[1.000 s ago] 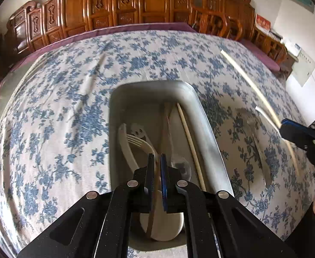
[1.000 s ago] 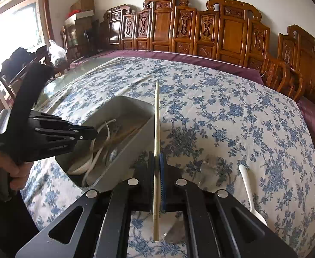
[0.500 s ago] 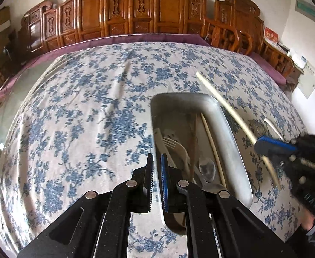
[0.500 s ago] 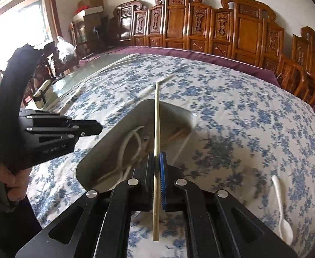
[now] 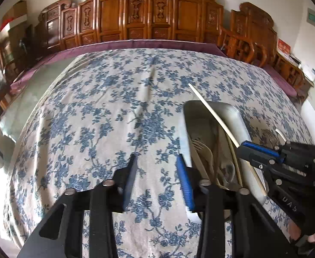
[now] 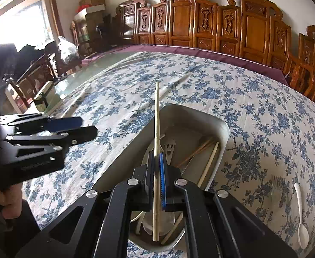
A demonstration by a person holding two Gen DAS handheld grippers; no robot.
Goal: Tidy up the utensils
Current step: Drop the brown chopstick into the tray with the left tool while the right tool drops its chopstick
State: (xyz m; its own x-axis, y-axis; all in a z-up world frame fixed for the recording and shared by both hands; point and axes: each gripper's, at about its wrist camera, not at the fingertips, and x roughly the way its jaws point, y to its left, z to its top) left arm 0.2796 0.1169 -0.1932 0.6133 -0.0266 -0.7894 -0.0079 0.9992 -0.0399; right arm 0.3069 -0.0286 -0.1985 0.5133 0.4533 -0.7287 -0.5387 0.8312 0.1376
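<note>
Right tongs [image 6: 157, 167] clamp a pale chopstick [image 6: 156, 129], tip pointing to twelve o'clock, poised over the metal tray [image 6: 222, 124]; inside the tray lie a fork [image 5: 202, 150], more chopsticks and a smiley-faced utensil [image 6: 170, 148]; left tongs [image 5: 156, 172] are opening, nothing between them, over the floral tablecloth [image 5: 114, 118] at the tray's nine o'clock; a white spoon [image 6: 300, 212] lies on the table at the tray's four o'clock.

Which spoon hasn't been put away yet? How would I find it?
Start at the metal tray on the blue-flowered tablecloth, where most utensils already lie. Look to the tray's right, on the bare cloth nearer the table's edge: the white plastic spoon lies there by itself. It is all white with its bowl toward the camera, not pale and stick-like like the chopsticks.
</note>
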